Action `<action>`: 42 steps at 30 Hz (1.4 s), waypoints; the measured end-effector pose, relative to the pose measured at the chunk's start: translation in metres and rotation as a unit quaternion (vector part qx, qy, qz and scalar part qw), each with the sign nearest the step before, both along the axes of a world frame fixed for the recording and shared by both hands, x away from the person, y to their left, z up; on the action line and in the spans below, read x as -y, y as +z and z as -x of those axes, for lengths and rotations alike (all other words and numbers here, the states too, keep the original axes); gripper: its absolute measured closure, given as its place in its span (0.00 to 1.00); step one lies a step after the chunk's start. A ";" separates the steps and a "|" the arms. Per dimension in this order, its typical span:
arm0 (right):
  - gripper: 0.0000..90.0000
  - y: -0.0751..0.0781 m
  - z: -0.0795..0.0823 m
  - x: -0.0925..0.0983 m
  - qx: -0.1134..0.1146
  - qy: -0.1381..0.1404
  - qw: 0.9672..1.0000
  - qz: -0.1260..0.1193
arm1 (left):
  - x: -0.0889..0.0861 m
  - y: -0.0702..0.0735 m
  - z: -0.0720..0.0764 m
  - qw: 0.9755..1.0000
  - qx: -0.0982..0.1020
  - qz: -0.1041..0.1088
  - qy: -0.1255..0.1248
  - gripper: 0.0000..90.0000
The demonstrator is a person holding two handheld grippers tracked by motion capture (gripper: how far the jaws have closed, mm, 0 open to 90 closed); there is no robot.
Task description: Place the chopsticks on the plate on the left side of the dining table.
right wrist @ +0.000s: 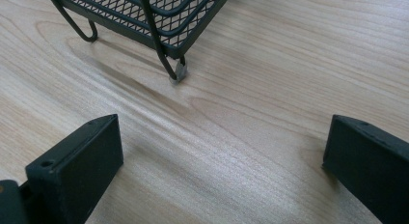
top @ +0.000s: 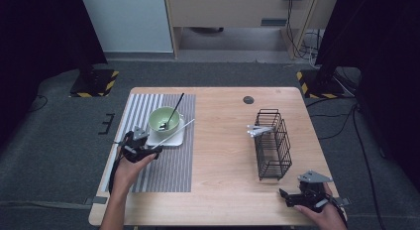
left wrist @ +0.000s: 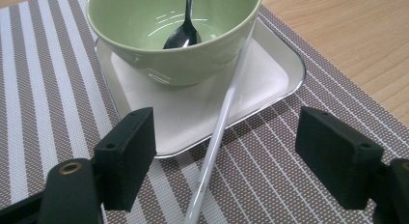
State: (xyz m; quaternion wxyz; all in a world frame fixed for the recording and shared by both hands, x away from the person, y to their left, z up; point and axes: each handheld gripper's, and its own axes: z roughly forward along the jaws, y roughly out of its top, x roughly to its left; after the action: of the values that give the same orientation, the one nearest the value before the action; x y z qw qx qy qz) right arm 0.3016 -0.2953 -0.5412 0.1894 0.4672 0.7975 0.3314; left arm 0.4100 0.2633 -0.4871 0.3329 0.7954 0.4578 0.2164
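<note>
Black left gripper point(left wrist: 224, 156) wide apart astride white chopstick point(left wrist: 217, 142), untouched; right gripper point(right wrist: 222, 171) likewise agape, empty.

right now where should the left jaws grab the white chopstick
Grip the chopstick on its near stretch, where it lies over the mat, clear of the tray and bowl. Come from above with the left gripper, one jaw each side of the thin shaft. Its far end leans on the tray rim, so it sits slightly raised.

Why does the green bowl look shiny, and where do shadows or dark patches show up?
Left gripper view: overhead light leaves white glints inside the green bowl and on its spoon. Right gripper view: the wire basket casts a soft shadow on the table. High view: the upper corners are very dark.
</note>
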 end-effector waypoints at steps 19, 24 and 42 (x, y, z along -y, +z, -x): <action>0.00 0.000 0.000 0.000 0.000 0.000 1.000 0.000 | 0.039 0.020 -0.005 1.000 -0.008 -0.022 -0.016 0.17; 0.00 0.000 0.000 0.000 0.000 -0.003 1.000 0.000 | 0.069 0.029 -0.011 0.998 -0.012 -0.051 -0.037 0.14; 0.00 0.000 0.000 0.000 -0.002 0.000 1.000 -0.001 | 0.172 0.079 -0.026 0.987 0.011 -0.117 -0.109 0.16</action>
State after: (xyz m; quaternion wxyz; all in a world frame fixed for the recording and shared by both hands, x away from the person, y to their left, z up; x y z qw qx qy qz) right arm 0.3016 -0.2953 -0.5411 0.1876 0.4681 0.7973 0.3316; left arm 0.4363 0.0913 -0.4077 0.2639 0.8716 0.3365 0.2398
